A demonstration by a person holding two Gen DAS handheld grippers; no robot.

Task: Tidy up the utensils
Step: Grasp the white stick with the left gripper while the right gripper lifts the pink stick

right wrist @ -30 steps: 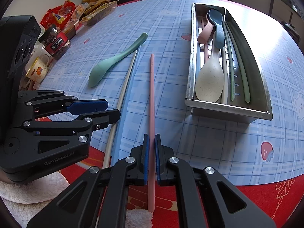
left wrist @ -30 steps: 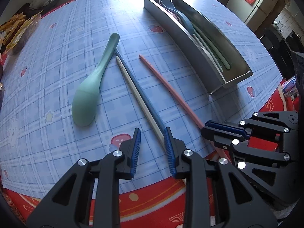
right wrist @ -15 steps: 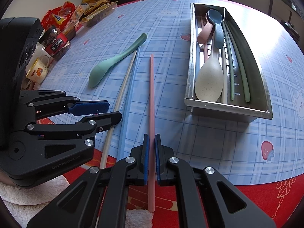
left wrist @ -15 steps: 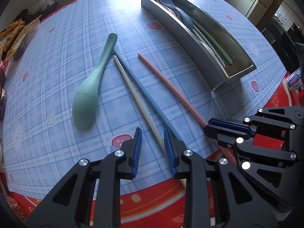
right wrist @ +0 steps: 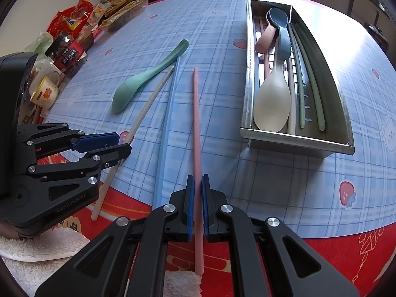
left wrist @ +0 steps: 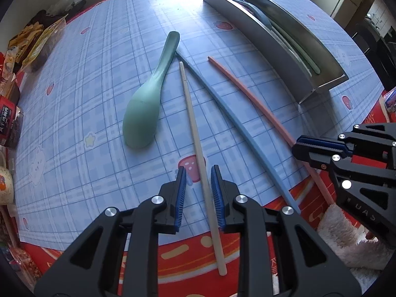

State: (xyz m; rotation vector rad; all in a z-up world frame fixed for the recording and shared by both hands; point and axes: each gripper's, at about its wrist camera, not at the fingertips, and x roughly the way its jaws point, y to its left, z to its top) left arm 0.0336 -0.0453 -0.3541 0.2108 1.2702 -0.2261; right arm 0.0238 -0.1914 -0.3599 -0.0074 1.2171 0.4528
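On the blue plaid cloth lie a green spoon (left wrist: 142, 118) (right wrist: 128, 91), a cream chopstick (left wrist: 195, 128) (right wrist: 146, 106) and a blue chopstick (left wrist: 235, 118) (right wrist: 168, 113). My left gripper (left wrist: 198, 193) (right wrist: 122, 144) is open and straddles the cream chopstick near its thick end; the stick lies close to the right pad, with a gap on the left. My right gripper (right wrist: 198, 198) (left wrist: 300, 152) is shut on the pink chopstick (right wrist: 196, 123) (left wrist: 259, 104), whose far end rests on the cloth. The steel tray (right wrist: 294, 143) (left wrist: 259, 34) at the right holds spoons and chopsticks.
Snack bags (right wrist: 118, 7), a jar (right wrist: 68, 54) and a mug (right wrist: 45, 91) crowd the left edge of the table. A white towel (left wrist: 339, 232) (right wrist: 37, 245) lies at the near edge under the grippers. The red table rim (right wrist: 346, 255) shows beyond the cloth.
My left gripper has shifted so the cream chopstick now lies between its jaws instead of under its right finger. The cream chopstick's near end has swung away from the blue one. The right gripper kept still.
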